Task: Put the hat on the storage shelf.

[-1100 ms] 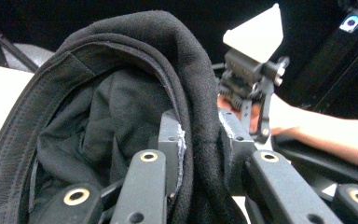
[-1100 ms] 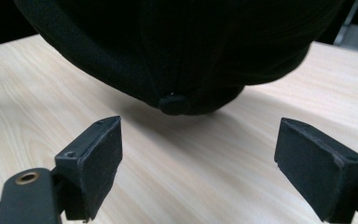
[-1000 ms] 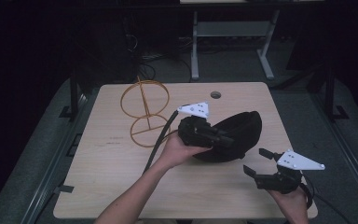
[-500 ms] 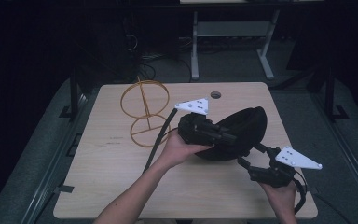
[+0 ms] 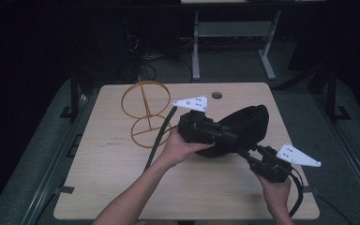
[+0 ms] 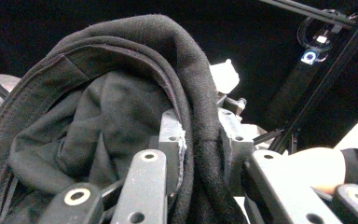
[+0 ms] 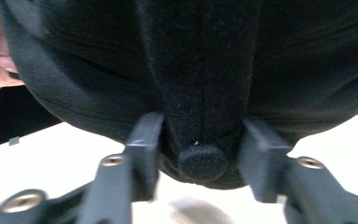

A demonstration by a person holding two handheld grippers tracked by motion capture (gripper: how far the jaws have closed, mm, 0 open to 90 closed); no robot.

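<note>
We have a black fabric baseball cap (image 5: 241, 129) held up off the pale wooden tabletop (image 5: 108, 178), between our two grippers. It looks soft and light, likely to fold and sag, so the firmer brim edge and seams make the better holds. Our left gripper (image 6: 200, 154) is clamped on the cap's rim. Our right gripper (image 7: 200, 161) has just been closing, its jaws either side of the crown's top button (image 7: 203, 162), apparently not yet pinching. Beyond the left gripper stands an empty orange wire stand (image 5: 145, 112).
</note>
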